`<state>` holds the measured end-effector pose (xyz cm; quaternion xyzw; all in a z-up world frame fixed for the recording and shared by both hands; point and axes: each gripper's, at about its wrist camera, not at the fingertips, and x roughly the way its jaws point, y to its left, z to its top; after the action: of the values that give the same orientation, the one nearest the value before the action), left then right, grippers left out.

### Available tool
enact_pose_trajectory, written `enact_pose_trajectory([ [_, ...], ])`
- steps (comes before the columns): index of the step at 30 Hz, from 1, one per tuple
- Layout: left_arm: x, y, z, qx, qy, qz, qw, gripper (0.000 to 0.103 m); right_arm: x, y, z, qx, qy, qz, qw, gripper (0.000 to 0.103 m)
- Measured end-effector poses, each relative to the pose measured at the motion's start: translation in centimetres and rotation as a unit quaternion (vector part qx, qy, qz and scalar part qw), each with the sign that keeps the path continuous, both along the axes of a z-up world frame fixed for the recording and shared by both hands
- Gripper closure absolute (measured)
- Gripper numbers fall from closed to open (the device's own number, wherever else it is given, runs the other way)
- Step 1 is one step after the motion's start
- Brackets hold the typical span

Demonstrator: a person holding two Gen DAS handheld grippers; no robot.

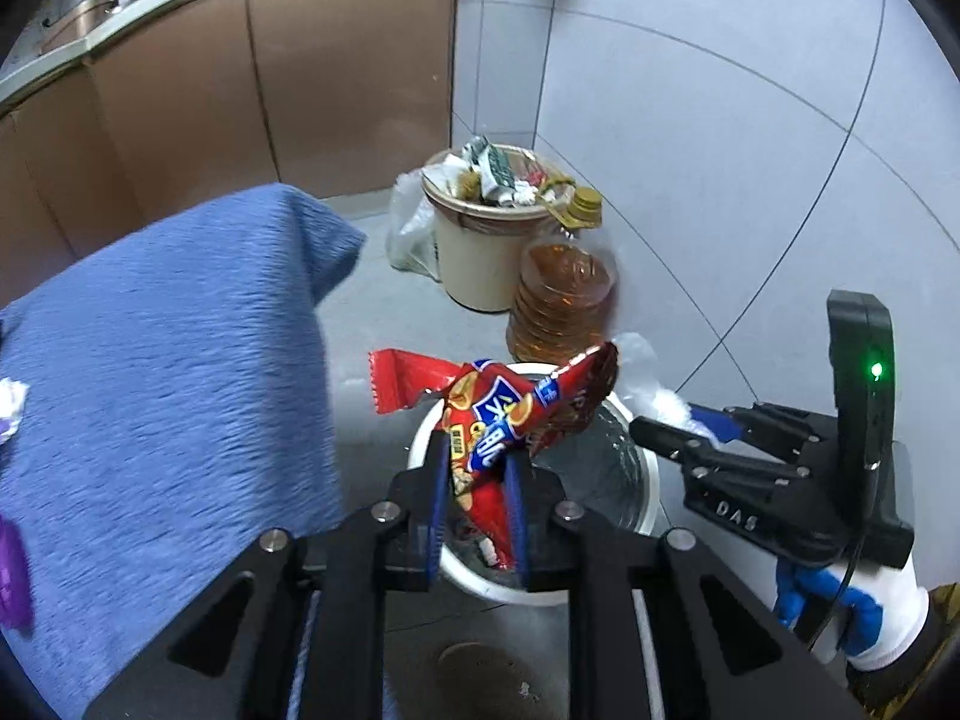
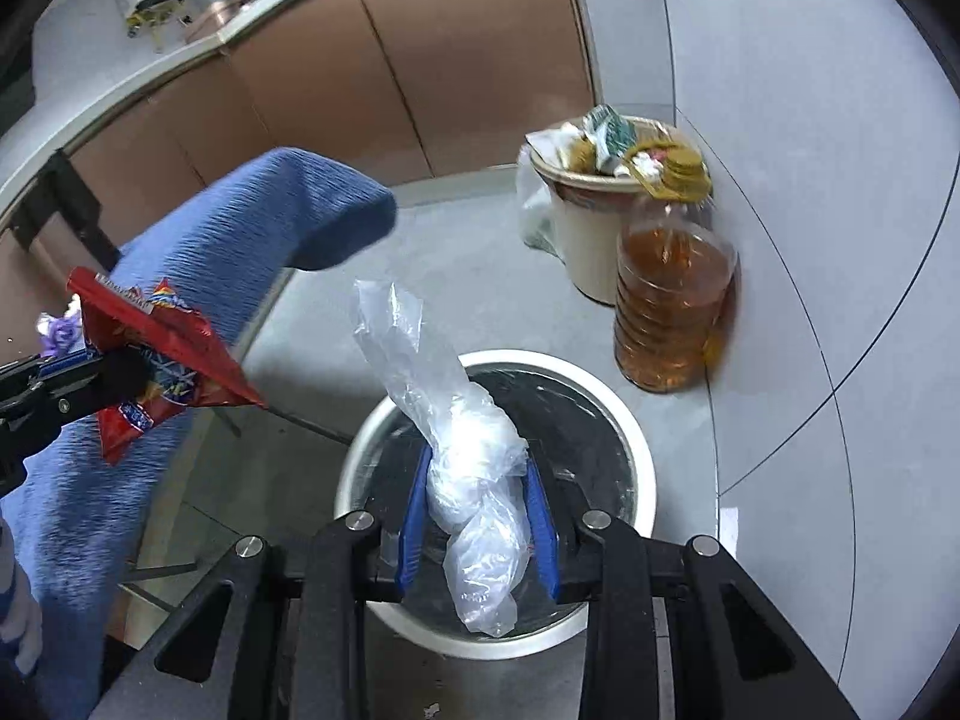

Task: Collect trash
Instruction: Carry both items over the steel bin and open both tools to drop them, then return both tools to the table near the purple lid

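Note:
My left gripper (image 1: 477, 450) is shut on a red snack wrapper (image 1: 510, 408) and holds it above a white-rimmed trash bin (image 1: 651, 480) with a dark liner. My right gripper (image 2: 477, 468) is shut on a crumpled clear plastic bag (image 2: 468, 468) over the same bin (image 2: 636, 438). In the right wrist view the left gripper (image 2: 129, 375) with the red wrapper (image 2: 168, 348) is at the left. In the left wrist view the right gripper (image 1: 666, 429) is at the right, with a bit of clear plastic (image 1: 654, 396) by its tips.
A blue cloth (image 1: 174, 372) covers a table on the left; it also shows in the right wrist view (image 2: 228, 252). A full beige trash can (image 1: 480, 252) and a bottle of amber oil (image 1: 558, 306) stand by the tiled wall. Brown cabinets (image 1: 240, 90) run behind.

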<state>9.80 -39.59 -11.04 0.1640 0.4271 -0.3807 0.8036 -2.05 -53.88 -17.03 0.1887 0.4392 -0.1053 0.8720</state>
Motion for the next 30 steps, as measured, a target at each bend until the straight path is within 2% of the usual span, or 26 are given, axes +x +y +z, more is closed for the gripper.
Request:
enact_pose_trajectory([
  [1, 0.2, -0.4, -0.3, -0.001, 0.003, 0.001, 1.0000, 0.069, 0.1, -0.3, -0.4, 0.000, 0.004, -0.002, 1.000, 0.071],
  [2, 0.3, -0.7, -0.6, -0.003, 0.006, 0.001, 1.0000, 0.064, 0.2, -0.4, -0.7, 0.000, 0.007, -0.003, 1.000, 0.069],
  [3, 0.5, -1.1, -0.8, -0.005, 0.009, 0.003, 0.9999, 0.055, 0.2, -0.6, -1.0, -0.002, 0.010, -0.005, 1.000, 0.062],
  [4, 0.7, -1.2, -0.9, -0.007, 0.011, 0.004, 0.9999, 0.050, 0.1, -0.8, -1.2, -0.006, 0.013, -0.008, 1.000, 0.057],
  [11, 0.5, -1.3, -1.1, -0.016, 0.025, 0.000, 0.9996, 0.049, -0.4, -1.4, -1.8, -0.006, 0.019, -0.020, 1.000, 0.055],
  [16, -0.5, 0.1, 0.7, -0.039, 0.011, 0.005, 0.9992, 0.049, -1.3, -0.8, -0.4, -0.011, 0.009, -0.022, 1.000, 0.055],
  [22, -1.7, 2.9, 3.9, -0.077, -0.006, 0.014, 0.9969, 0.049, -2.3, 0.8, 3.0, -0.025, -0.018, -0.012, 0.999, 0.055],
  [30, -4.3, 8.1, 7.9, -0.086, -0.048, 0.024, 0.9949, 0.049, -2.8, 5.1, 9.0, -0.051, -0.069, 0.026, 0.996, 0.055],
])
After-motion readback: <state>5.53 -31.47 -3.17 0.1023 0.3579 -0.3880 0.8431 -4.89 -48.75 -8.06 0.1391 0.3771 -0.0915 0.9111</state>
